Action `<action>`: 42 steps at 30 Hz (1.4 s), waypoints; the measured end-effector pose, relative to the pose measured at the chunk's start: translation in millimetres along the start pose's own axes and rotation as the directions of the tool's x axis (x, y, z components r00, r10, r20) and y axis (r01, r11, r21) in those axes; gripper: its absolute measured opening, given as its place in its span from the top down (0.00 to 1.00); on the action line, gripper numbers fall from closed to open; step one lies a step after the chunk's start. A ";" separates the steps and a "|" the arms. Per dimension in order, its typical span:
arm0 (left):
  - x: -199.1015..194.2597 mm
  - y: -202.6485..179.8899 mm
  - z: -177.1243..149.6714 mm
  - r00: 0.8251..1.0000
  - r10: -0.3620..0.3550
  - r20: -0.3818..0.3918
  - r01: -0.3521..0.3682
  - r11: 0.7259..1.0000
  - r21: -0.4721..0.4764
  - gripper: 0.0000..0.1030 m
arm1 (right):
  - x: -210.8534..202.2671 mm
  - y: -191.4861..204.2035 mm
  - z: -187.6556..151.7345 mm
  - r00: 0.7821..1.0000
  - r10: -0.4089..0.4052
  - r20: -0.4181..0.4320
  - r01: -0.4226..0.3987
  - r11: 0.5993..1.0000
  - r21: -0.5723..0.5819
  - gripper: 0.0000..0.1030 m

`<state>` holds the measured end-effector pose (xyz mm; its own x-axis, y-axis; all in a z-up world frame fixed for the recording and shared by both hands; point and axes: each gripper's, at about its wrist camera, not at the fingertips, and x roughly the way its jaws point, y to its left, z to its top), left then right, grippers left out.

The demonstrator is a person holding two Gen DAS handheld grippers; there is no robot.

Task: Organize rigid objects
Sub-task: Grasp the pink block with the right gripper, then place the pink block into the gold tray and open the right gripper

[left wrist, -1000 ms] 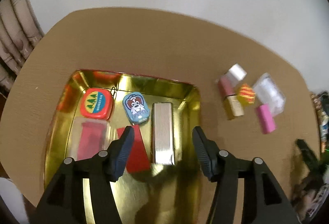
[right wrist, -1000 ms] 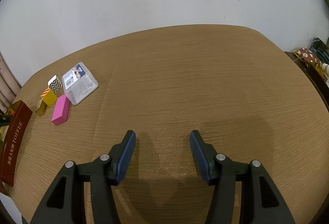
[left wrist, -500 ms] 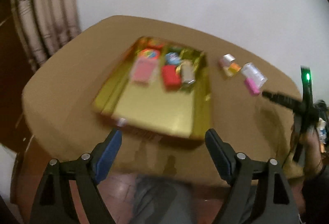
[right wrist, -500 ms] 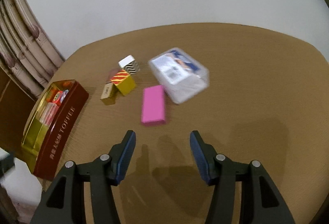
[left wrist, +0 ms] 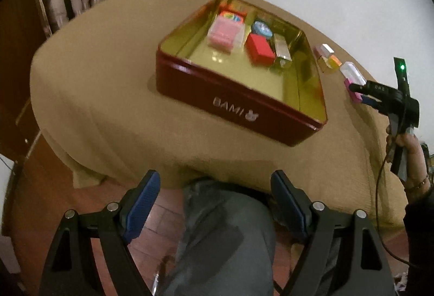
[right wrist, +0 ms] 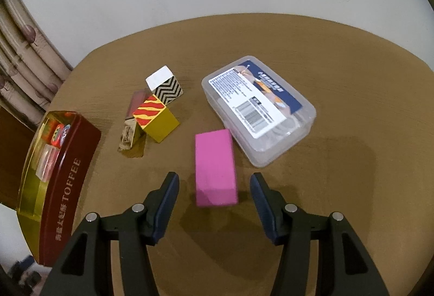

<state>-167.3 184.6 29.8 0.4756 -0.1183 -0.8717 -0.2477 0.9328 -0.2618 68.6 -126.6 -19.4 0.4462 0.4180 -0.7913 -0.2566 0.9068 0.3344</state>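
Both grippers have shifted: left gripper (left wrist: 215, 207), spread and empty, now sits off the table edge; right gripper (right wrist: 214, 205), spread, flanks the pink block (right wrist: 215, 168) at 12 o'clock. Risk: clear case (right wrist: 259, 112) touching at 1 o'clock may foul the finger.

Bare table (right wrist: 312, 214) lies right of the pink block (right wrist: 215, 168), while the clear box (right wrist: 257, 108) crowds its far corner.

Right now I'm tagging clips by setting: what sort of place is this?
Probably a room in a home: a table under a brown cloth, patterned curtains by a plain wall, and a toffee tin used to sort small boxes.
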 end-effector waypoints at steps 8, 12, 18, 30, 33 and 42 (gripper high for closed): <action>3.4 8.8 -3.3 0.999 -0.021 -0.035 0.019 0.999 -0.049 0.22 | 13.3 23.0 6.6 0.996 -0.082 -0.021 0.081 0.996 -0.045 0.70; -4.0 16.0 -7.2 0.999 -0.037 -0.031 0.034 0.996 -0.080 0.22 | 0.0 24.0 2.8 1.000 -0.020 -0.024 0.020 1.000 -0.007 0.70; -15.6 21.2 -15.5 1.000 -0.005 -0.013 0.004 0.998 -0.066 0.22 | -53.4 75.2 5.4 0.984 0.179 0.016 -0.179 0.984 -0.016 0.70; -33.1 21.7 -21.3 0.999 0.020 0.041 -0.020 1.000 -0.008 0.18 | 3.1 293.9 -25.2 0.895 0.331 -0.300 -0.407 0.880 -0.243 0.70; -31.1 22.9 -21.4 1.000 0.012 0.027 -0.012 1.000 -0.003 0.18 | 26.1 316.7 -28.0 0.900 0.282 -0.333 -0.377 0.887 -0.266 0.70; -29.1 29.1 -20.4 1.000 -0.012 0.019 0.012 1.000 -0.024 0.18 | 72.4 347.9 -32.1 0.905 0.226 -0.359 -0.302 0.938 -0.169 0.70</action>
<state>-205.6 208.2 39.1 0.4946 -0.1226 -0.8604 -0.2624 0.9228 -0.2823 -15.8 217.4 23.2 0.0380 0.5642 -0.8248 -0.5203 0.7158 0.4657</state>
